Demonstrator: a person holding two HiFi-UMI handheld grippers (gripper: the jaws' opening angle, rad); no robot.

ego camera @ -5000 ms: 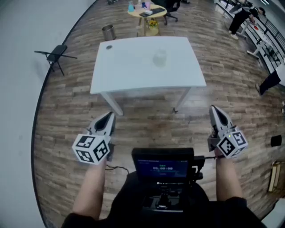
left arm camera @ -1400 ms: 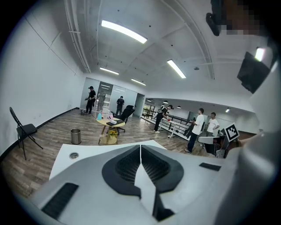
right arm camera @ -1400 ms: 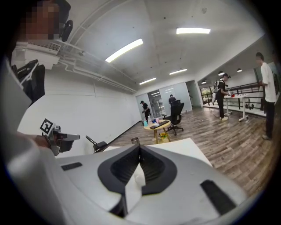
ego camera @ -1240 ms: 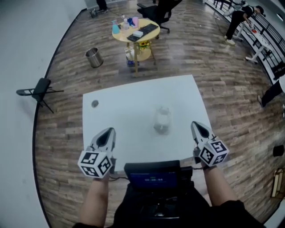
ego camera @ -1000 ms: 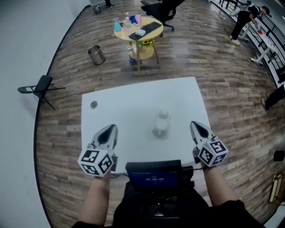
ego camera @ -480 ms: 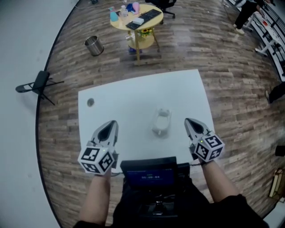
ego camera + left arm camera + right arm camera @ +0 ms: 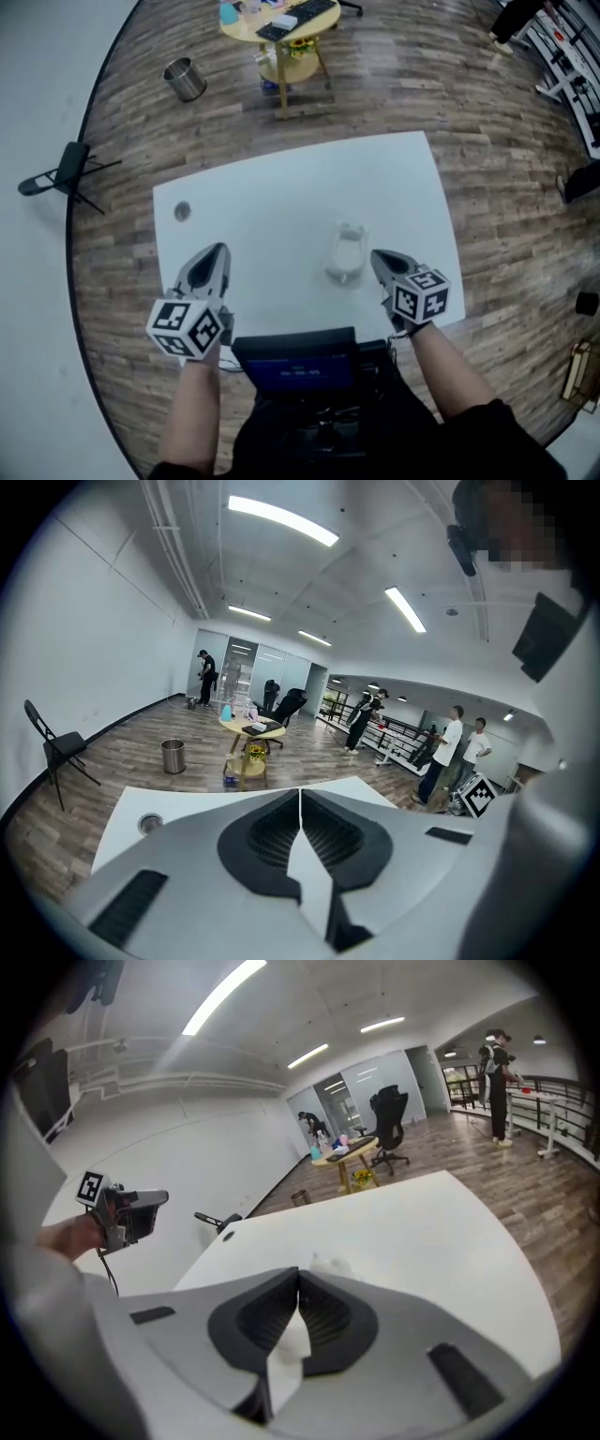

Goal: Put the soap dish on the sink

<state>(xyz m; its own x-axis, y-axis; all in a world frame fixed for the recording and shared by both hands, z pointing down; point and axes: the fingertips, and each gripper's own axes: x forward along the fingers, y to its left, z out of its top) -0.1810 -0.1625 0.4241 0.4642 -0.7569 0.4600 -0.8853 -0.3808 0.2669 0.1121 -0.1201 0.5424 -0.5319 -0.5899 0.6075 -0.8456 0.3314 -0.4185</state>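
A pale, see-through soap dish (image 7: 347, 255) lies on the white table (image 7: 281, 206), right of its middle. My right gripper (image 7: 378, 262) is shut and empty, its tips just right of the dish and close to it. In the right gripper view the dish (image 7: 330, 1265) peeks over the closed jaws (image 7: 298, 1274). My left gripper (image 7: 208, 265) is shut and empty over the table's near left part, well apart from the dish. Its jaws (image 7: 300, 794) meet in the left gripper view. A small round grey fitting (image 7: 182, 211) sits near the table's left edge.
Beyond the table stand a round yellow table (image 7: 278, 19) with several items, a metal bin (image 7: 184, 79) and a black folding chair (image 7: 66, 169) at the left. A screen device (image 7: 295, 361) hangs at the person's chest. People stand far off (image 7: 450, 752).
Both grippers have sunk toward the table. The right one dropped more and drew in toward the soap dish. The table now sits lower and nearer in the head view.
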